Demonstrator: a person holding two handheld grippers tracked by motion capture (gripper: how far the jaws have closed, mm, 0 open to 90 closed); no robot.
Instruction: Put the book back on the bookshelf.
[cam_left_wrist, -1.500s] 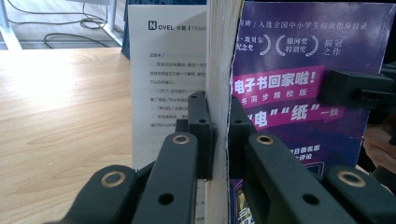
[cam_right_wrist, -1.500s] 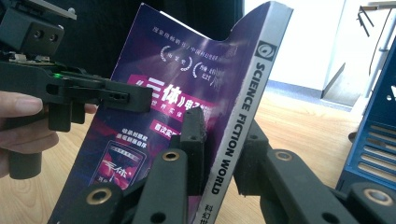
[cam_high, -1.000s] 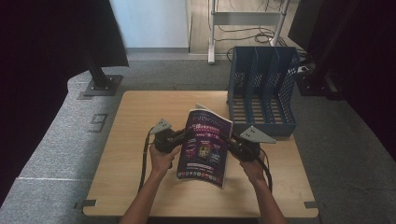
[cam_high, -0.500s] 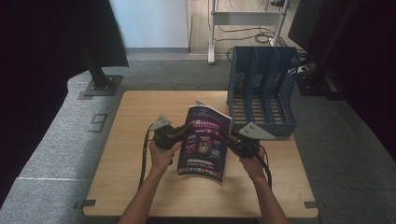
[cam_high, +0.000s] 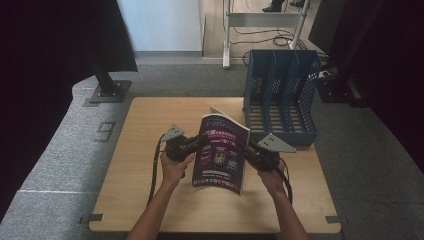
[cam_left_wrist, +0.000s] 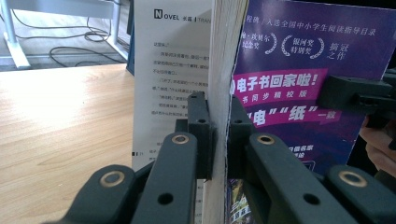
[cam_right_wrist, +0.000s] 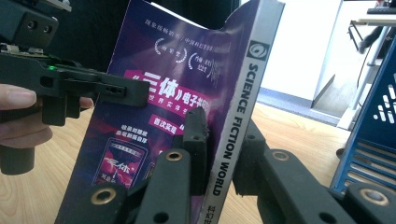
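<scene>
Magazine (cam_high: 221, 156) lifted more upright since earlier; left tongs (cam_high: 196, 145) clamp page edge, right tongs (cam_high: 247, 149) clamp spine; bare surface (cam_high: 145, 130) left; purple cover.

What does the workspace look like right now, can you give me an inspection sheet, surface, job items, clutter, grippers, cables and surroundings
Surface: wooden table, bare wood around the magazine.
Job's things: purple magazine held up off the table; blue file rack at the far right corner, slots empty.
Clutter: nothing seen.
Grippers: left gripper shut on the page edge; right gripper shut on the spine.
Cables: black cable trailing from the left gripper; floor cables beyond the table.
Surroundings: grey carpet, black curtains, white stand legs.
</scene>
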